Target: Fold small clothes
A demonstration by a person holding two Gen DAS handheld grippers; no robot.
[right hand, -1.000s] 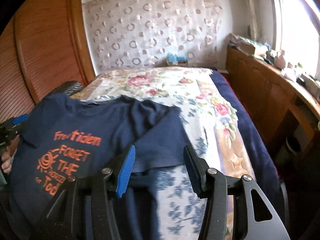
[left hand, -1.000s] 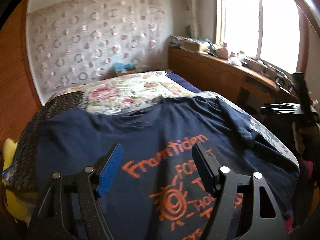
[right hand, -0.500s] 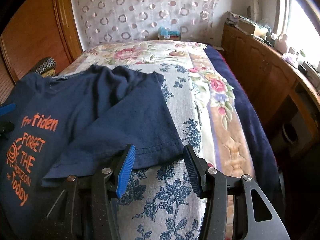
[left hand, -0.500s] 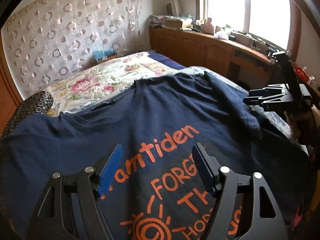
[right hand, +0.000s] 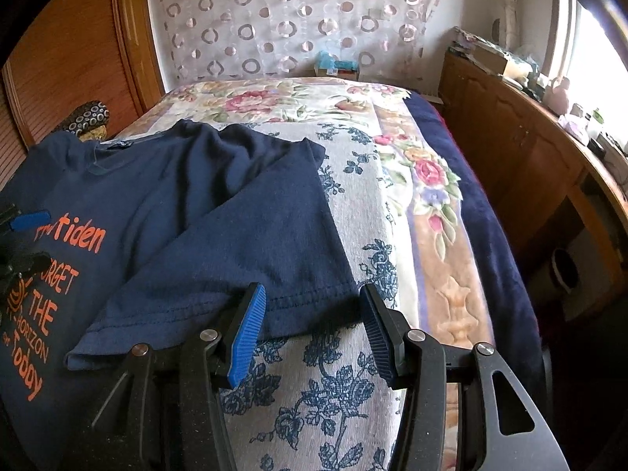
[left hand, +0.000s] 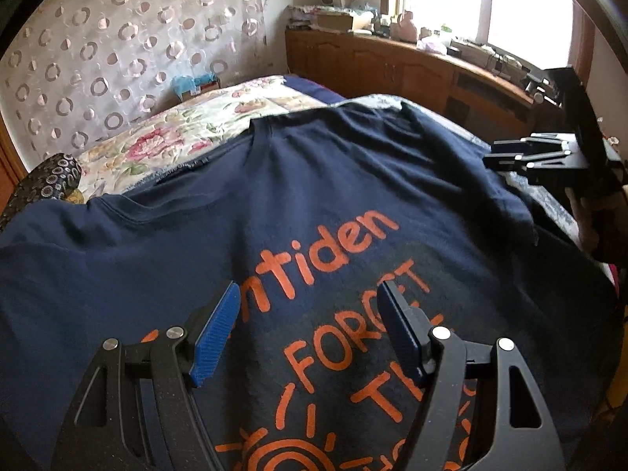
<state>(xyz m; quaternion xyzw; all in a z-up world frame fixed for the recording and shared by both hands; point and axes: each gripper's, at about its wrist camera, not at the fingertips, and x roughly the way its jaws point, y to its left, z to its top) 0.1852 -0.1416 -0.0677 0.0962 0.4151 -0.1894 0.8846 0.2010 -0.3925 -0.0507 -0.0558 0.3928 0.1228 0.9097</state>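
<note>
- The navy T-shirt lies chest-up on the floral bedspread, filling the middle and lower part of the left wrist view; in the right wrist view it takes the left half of the frame, its sleeve spread toward the centre.
- Risk: the sleeve hem lies just ahead of the right gripper. If the jaws close too low, I judge they could pinch the bedspread along with the hem, and the cover would lift with the fold.
- Risk: a grab on one layer only could drag the shirt sideways and crumple the print, since the cloth is soft and nothing weighs it down.
- Right gripper: jaws spread wide, nothing between them; whether the tips touch the hem I cannot tell.
- Left gripper: jaws spread wide above the orange lettering in the lower centre, holding nothing; contact with the cloth is unclear.
</note>
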